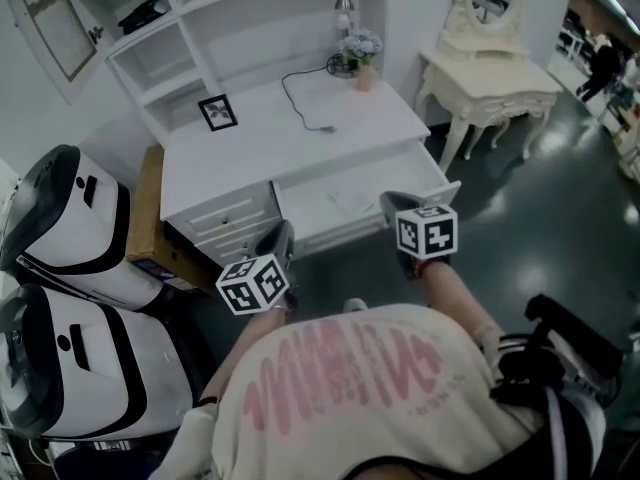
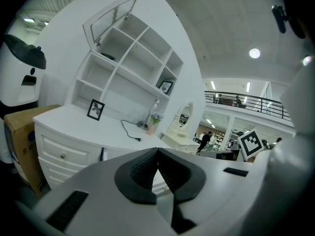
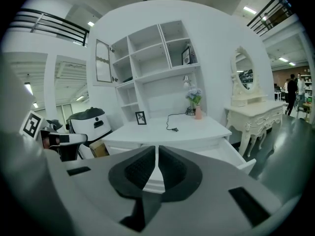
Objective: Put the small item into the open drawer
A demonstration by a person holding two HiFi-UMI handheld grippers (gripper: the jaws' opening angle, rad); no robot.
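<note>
Both grippers hung in front of the desk [image 1: 260, 138], close to the front of its open drawer [image 1: 400, 173]. The left gripper [image 1: 284, 232] had its jaws closed tip to tip on nothing. The right gripper [image 1: 394, 206] had its jaws all but together, a thin slit between them, also empty. The small item could not be made out.

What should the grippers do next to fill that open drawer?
Probably move the right gripper forward over the desk and open it: both it and the left gripper look empty, jaws together, and the drawer already stands open.
</note>
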